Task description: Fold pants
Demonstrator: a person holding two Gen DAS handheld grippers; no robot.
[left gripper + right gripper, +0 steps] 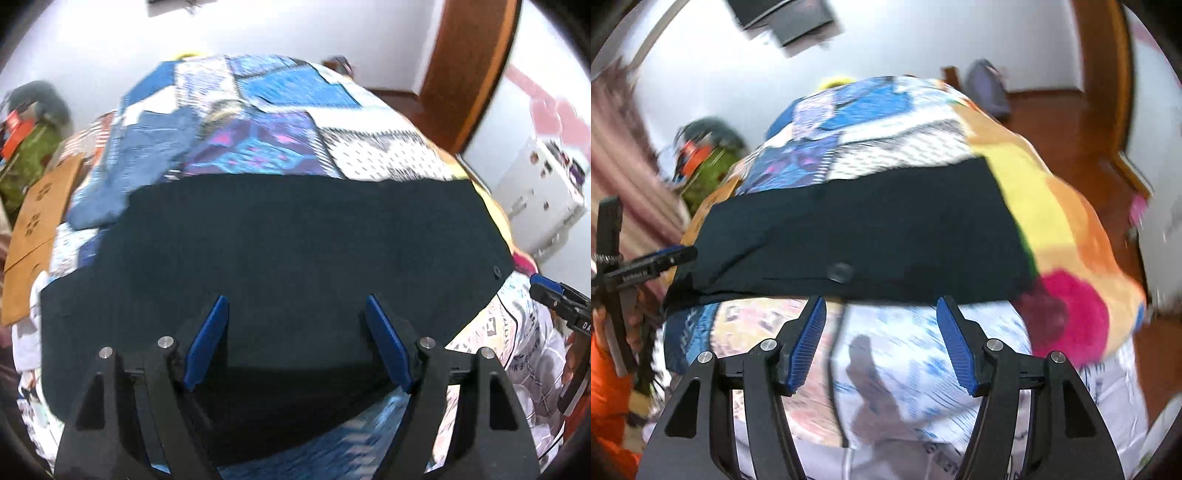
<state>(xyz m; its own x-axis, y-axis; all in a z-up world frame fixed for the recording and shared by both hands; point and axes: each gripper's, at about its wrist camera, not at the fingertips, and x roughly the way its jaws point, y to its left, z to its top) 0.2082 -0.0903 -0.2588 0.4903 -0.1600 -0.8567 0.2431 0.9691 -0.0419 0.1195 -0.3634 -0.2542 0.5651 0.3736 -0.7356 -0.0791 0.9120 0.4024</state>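
I hover my left gripper and right gripper, jaws released and empty, over the flat dark pants mid-frame; next, I judge, grasp an edge to fold.

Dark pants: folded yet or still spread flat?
Cannot tell how many layers. The dark pants lie flat as one smooth rectangular panel on the patterned bedspread.

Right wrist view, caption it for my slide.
Open right hand-held gripper hovers near dark pants lying on patchwork bedspread.
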